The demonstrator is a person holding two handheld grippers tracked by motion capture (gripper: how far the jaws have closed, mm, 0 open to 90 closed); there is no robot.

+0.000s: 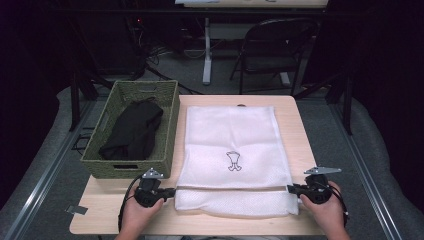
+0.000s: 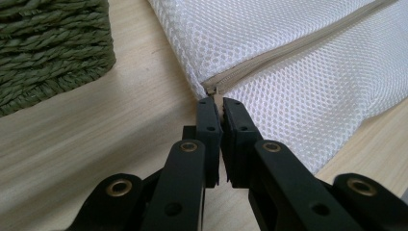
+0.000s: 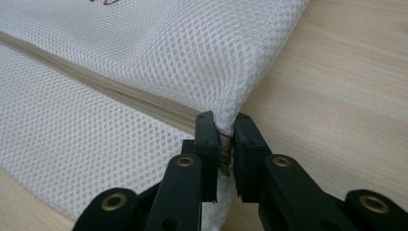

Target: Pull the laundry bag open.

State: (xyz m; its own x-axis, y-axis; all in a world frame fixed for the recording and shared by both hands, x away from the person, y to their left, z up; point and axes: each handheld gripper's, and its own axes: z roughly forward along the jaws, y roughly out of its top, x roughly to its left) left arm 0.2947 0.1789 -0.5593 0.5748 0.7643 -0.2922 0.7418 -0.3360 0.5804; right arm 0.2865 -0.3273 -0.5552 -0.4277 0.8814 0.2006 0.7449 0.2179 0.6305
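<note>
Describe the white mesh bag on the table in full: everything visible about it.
The white mesh bag lies flat on the wooden table, right of the green woven basket. It is honeycomb netting with a small dark outline print mid-panel. A beige zipper crosses it near the front edge and looks closed. The left gripper pinches its left end, the right gripper its right end.

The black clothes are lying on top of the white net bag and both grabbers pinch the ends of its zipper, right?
Not quite. The black clothes lie inside the green woven basket, beside the white net bag, as the high view shows. The left gripper and right gripper do pinch the zipper ends.
</note>
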